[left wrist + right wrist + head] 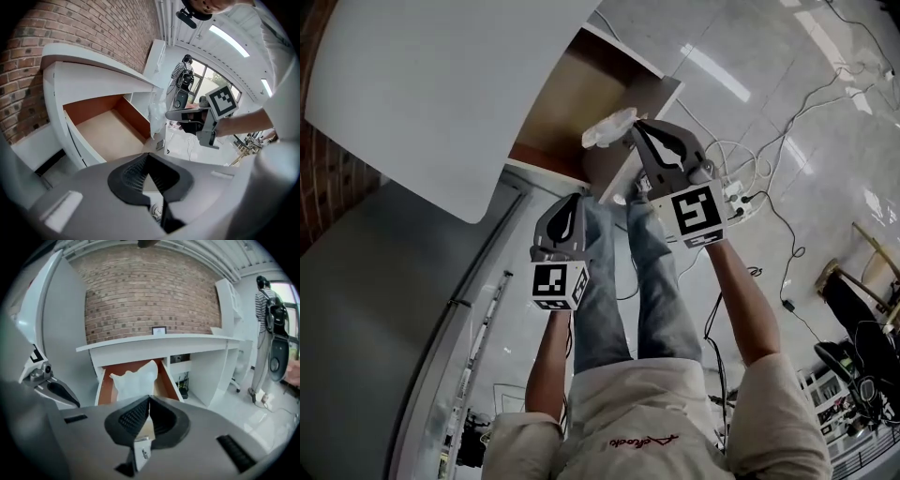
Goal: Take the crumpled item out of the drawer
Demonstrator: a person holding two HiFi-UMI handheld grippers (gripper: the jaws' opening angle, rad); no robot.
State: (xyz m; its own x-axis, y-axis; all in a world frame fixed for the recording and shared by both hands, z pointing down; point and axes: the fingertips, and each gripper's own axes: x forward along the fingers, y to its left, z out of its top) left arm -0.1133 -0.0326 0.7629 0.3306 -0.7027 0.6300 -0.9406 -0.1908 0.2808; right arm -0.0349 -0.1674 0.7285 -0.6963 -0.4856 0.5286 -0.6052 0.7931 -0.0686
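Fingers (133, 417) of the right gripper (639, 131) are pinched together on the crumpled item (609, 129). They hold it at the front edge of the open drawer (567, 98), clear of the drawer's floor, so it looks nearly out. The left gripper (570, 208) hangs just outside the drawer front, its fingers (131, 173) closed on nothing, probably to keep out of the way.

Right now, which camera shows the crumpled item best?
The right gripper view: the crumpled item shows broad and white at the tip of the right gripper, which is shut on it, before the open drawer. The head view shows a small pale bunch; the left gripper view, a narrow side-on strip.
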